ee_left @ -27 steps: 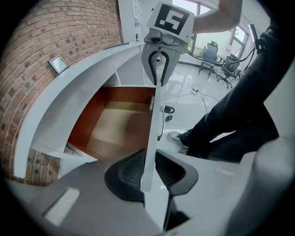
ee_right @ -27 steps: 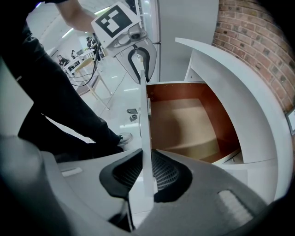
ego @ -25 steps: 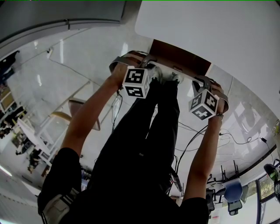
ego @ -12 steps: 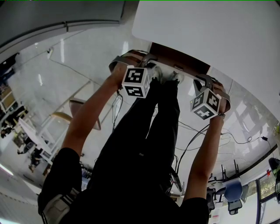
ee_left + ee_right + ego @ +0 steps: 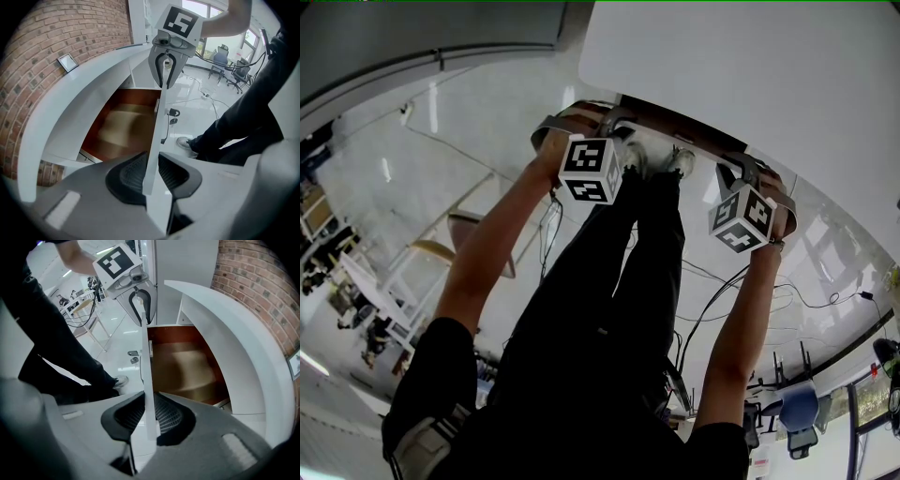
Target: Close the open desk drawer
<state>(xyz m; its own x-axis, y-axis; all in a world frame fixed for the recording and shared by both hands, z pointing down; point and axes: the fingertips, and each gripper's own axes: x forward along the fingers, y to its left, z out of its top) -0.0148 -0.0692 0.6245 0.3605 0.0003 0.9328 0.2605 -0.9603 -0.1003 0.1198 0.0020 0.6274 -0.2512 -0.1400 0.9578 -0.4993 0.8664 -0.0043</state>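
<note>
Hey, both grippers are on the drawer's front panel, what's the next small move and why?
Probably push the drawer front straight in toward the desk with both grippers together. The left gripper and right gripper each clamp its top edge, and the drawer shows its brown inside, so it is not yet shut. Even pressure should avoid skewing it.

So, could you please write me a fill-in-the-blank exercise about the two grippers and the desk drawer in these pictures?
1. The left gripper is closed on the thin white front panel of the ____.
2. The right gripper grips it too, so the number of grippers on it is ____.
3. The rough reddish wall near the white desk top is built of ____.
Missing words: drawer; two; bricks.
</note>
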